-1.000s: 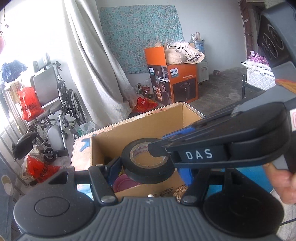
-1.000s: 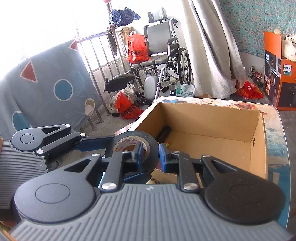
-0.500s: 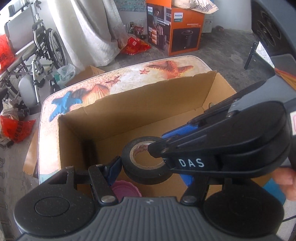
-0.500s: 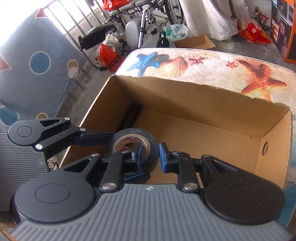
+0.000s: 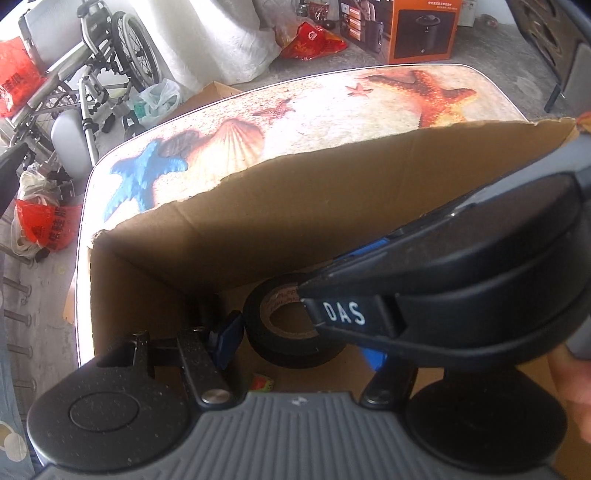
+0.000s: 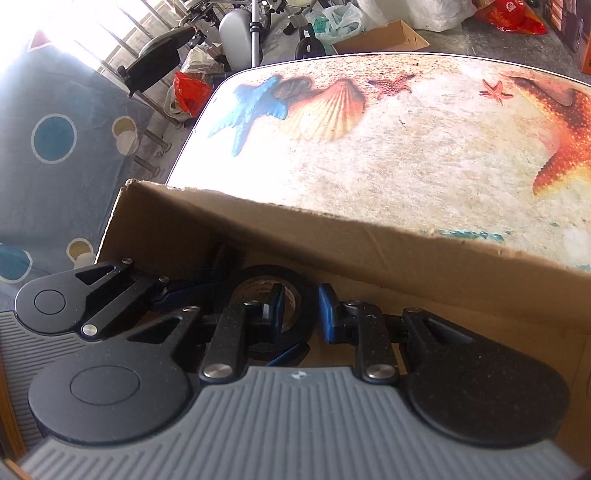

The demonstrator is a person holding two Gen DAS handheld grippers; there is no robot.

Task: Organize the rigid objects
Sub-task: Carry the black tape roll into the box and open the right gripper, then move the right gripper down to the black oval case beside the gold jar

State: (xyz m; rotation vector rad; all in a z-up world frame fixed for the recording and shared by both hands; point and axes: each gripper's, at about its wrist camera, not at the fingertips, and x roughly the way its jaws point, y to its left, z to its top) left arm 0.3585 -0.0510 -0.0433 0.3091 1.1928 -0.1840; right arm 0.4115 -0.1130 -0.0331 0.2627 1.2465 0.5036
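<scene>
A black tape roll (image 5: 284, 354) with a brown core hangs low inside the open cardboard box (image 5: 280, 221). My left gripper (image 5: 301, 345) spans the roll's outer sides and is shut on it; its left blue pad touches the roll's rim, and its right pad is mostly hidden. My right gripper (image 6: 301, 312) is shut on the roll's wall (image 6: 306, 291), one pad in the core hole and one outside. In the left wrist view the right gripper (image 5: 306, 295) reaches in from the right, and a person's hand (image 5: 569, 387) holds it. The left gripper's blue fingers (image 6: 184, 291) show beside the roll.
The box stands on a table (image 6: 406, 147) printed with shells and starfish. A dark long object (image 5: 201, 310) stands in the box's left corner and a small colourful item (image 5: 262, 384) lies on its floor. A wheelchair (image 5: 92, 74), red bags and an orange carton (image 5: 421, 29) are on the ground beyond.
Both grippers have tipped downward and sunk with the tape roll from above the box rim to deep inside the box. Both grips look unchanged.
</scene>
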